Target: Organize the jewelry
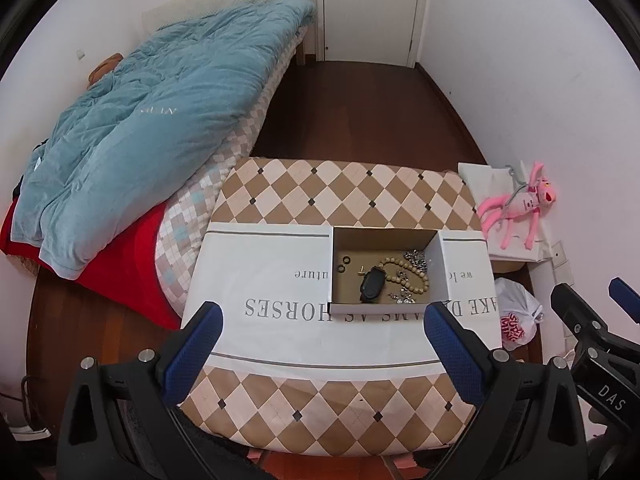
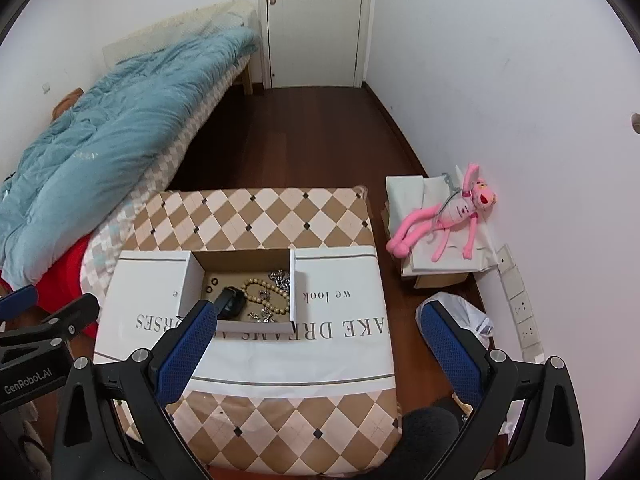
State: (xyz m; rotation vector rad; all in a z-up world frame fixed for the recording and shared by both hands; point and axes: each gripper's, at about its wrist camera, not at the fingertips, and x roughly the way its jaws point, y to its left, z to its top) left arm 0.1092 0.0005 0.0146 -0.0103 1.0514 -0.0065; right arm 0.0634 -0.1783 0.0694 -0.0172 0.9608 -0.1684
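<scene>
An open cardboard box point(image 1: 442, 270) point(image 2: 192, 280) stands on a white printed cloth on the table. Inside lie a beige bead necklace point(image 1: 412, 276) point(image 2: 272, 294), a black band point(image 1: 372, 282) point(image 2: 232, 302), two dark rings point(image 1: 344, 264) point(image 2: 211, 285), a silver chain point(image 1: 416, 258) point(image 2: 280, 276) and small sparkly earrings point(image 1: 402, 298) point(image 2: 262, 316). My left gripper point(image 1: 322, 338) is open and empty, held above the table's near side. My right gripper point(image 2: 320, 338) is open and empty, to the right of the box. Each gripper shows at the edge of the other's view.
The checked table point(image 1: 352, 188) point(image 2: 256, 216) stands between a bed with a blue duvet point(image 1: 140, 120) point(image 2: 100, 136) on the left and the wall on the right. A pink plush toy point(image 1: 520, 208) point(image 2: 444, 216) lies on boxes, with a plastic bag point(image 1: 516, 316) point(image 2: 468, 316) on the floor.
</scene>
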